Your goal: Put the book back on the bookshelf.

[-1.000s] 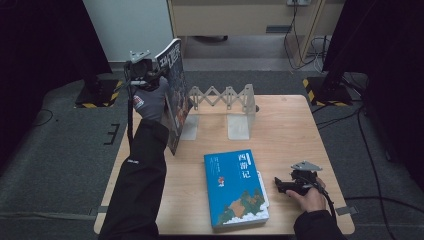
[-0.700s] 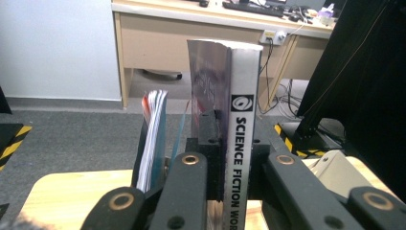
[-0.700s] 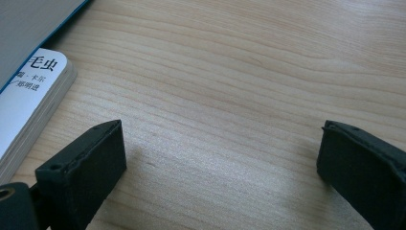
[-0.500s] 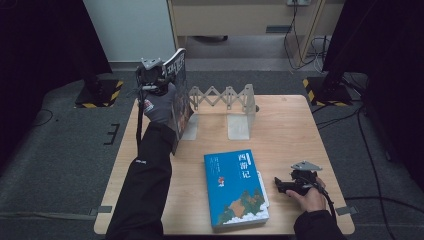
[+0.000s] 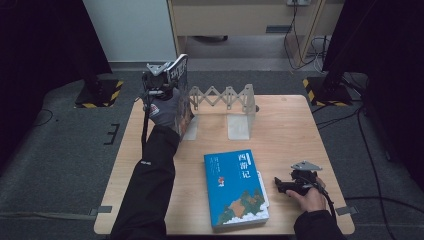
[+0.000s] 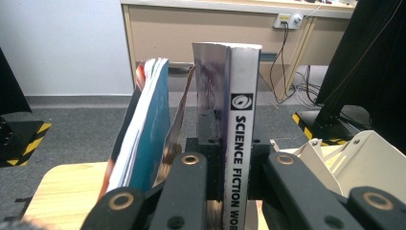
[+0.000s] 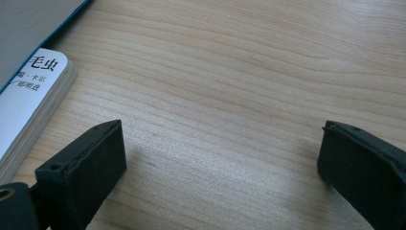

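Note:
My left gripper (image 5: 167, 90) holds a silver-spined magazine (image 5: 182, 95) upright at the left end of the white book rack (image 5: 225, 97). In the left gripper view the jaws are shut on its spine (image 6: 239, 143), which reads "SCIENCE FICTION". Close on its left stands a teal-covered book (image 6: 143, 129) with fanned pages. A blue book (image 5: 235, 187) lies flat on the table's front middle. Just right of it my right gripper (image 5: 287, 186) rests on the wood, held by a hand. Its jaws (image 7: 220, 158) stand wide open with nothing between them.
The wooden table (image 5: 285, 130) has bare surface at the right and behind the blue book. A white-paged book (image 7: 28, 96) lies under the blue one's right edge. The rack's white end plate (image 6: 344, 153) is to the right of the held magazine. Dark floor surrounds the table.
My left hand has come down and a little to the right with the magazine, closer to the rack's left end. The right gripper has stayed put.

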Available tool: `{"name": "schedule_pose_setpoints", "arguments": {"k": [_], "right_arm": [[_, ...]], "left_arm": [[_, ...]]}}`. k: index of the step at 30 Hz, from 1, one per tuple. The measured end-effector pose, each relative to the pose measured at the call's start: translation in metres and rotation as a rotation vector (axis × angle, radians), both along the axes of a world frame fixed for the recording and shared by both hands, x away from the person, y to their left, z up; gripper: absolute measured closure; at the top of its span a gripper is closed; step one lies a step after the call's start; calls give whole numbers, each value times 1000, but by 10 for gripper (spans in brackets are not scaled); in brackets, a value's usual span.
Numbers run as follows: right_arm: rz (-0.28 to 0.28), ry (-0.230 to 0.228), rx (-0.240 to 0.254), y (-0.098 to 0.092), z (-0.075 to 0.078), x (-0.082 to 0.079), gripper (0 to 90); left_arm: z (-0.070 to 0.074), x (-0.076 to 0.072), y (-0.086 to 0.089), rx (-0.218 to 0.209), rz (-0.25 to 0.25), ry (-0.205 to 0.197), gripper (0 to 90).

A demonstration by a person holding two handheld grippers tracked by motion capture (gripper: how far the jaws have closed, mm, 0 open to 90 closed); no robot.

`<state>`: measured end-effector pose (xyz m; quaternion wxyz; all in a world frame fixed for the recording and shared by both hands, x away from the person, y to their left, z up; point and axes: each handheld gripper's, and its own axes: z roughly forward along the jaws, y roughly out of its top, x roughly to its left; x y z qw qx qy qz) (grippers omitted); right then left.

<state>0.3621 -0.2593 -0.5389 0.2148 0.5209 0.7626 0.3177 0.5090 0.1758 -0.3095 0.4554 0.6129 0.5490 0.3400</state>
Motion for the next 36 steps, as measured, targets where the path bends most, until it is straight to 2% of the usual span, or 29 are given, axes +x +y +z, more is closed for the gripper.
{"name": "schedule_pose_setpoints", "arguments": {"k": [4, 7, 11, 14, 20, 24, 27, 29, 34, 36], "right_arm": [[0, 0, 0, 0, 0, 0, 31], [0, 0, 0, 0, 0, 0, 31], [-1, -2, 0, 0, 0, 0, 30], [-2, -1, 0, 0, 0, 0, 30], [2, -2, -1, 0, 0, 0, 30], [5, -3, -1, 0, 0, 0, 30], [5, -2, -1, 0, 0, 0, 30], [6, -3, -1, 0, 0, 0, 30], [7, -1, 1, 0, 0, 0, 31], [7, -1, 1, 0, 0, 0, 31]], "left_arm": [[-8, 0, -1, 1, 8, 7, 822], [-13, 1, -4, 21, 6, 12, 822], [-20, 0, -4, 16, 6, 8, 821], [-21, -1, -3, 10, 8, 0, 821], [-24, -7, -4, 27, 3, -9, 819], [-28, -15, -2, 27, -13, 10, 816], [-30, -21, -4, 68, -27, 21, 813], [-33, -23, -5, 66, -36, 18, 812], [-34, -21, -4, 82, -29, 21, 816], [-33, -21, -1, 76, -22, 23, 817]]}}
